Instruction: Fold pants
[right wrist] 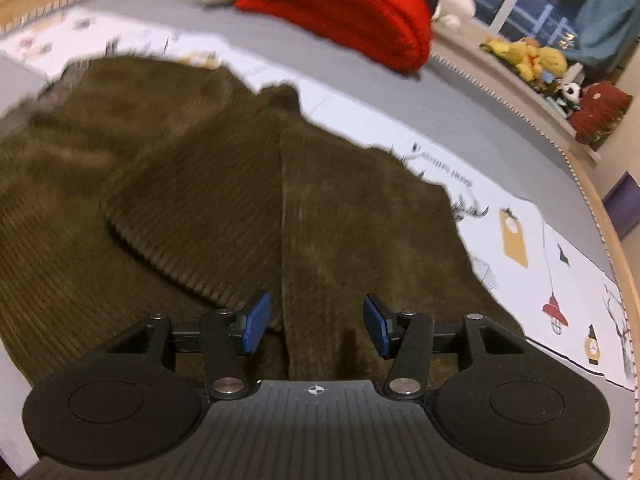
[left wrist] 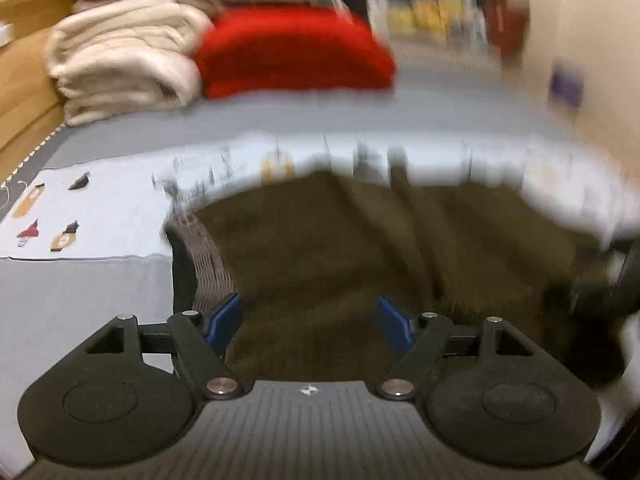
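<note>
Pants [right wrist: 248, 184] spread on bed [right wrist: 460, 120], directly ahead and below both claws. Right claw [right wrist: 316, 324] half open, empty, straddling lengthwise seam running straight away from it (likely next pinch line). Left claw [left wrist: 310, 320] wide, empty, over waistband-side edge.

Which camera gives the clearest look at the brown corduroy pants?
The right wrist view: the pants fill it, ribbing and a folded-over flap sharp. The left wrist view shows the pants motion-blurred, texture smeared, with only a ribbed edge at left.
</note>
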Motion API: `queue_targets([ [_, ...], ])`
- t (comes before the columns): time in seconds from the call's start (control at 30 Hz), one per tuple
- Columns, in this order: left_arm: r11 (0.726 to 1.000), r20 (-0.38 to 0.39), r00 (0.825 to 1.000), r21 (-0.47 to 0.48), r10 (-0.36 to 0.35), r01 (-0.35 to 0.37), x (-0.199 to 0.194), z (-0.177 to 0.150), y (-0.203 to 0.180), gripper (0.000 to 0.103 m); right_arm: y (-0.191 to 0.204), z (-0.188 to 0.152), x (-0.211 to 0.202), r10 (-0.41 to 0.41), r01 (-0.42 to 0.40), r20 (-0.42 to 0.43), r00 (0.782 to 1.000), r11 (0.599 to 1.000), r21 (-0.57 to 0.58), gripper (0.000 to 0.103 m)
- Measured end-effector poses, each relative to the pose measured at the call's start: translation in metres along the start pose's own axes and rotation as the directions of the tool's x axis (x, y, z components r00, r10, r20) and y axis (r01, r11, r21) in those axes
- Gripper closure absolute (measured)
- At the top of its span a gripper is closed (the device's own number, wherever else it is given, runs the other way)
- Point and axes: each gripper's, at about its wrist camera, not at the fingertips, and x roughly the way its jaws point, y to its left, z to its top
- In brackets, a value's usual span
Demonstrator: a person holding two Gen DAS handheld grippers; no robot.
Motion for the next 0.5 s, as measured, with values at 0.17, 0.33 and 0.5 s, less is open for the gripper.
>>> queue_targets([
  [0.17,0.993,0.102,0.992,0.093,0.068,-0.078,0.006,0.010,-0.029,0.023,0.015,-0.011,0.020,-0.044,0.034,-0.072,0.996,0.990,-0.134,0.051],
  [0.33,0.996,0.013,1.000,-0.089,0.016,-0.014,0.022,0.020,-0.009,0.023,0.000,-0.022,0.009,-0.120,0.114,-0.037,0.992,0.984,-0.137,0.094],
  [0.5,0.994,-0.119,0.992,-0.098,0.044,-0.056,0.035,0.019,-0.006,0.024,-0.090,-0.052,-0.031,-0.232,0.232,-0.018,0.973,0.959,0.161,0.096],
])
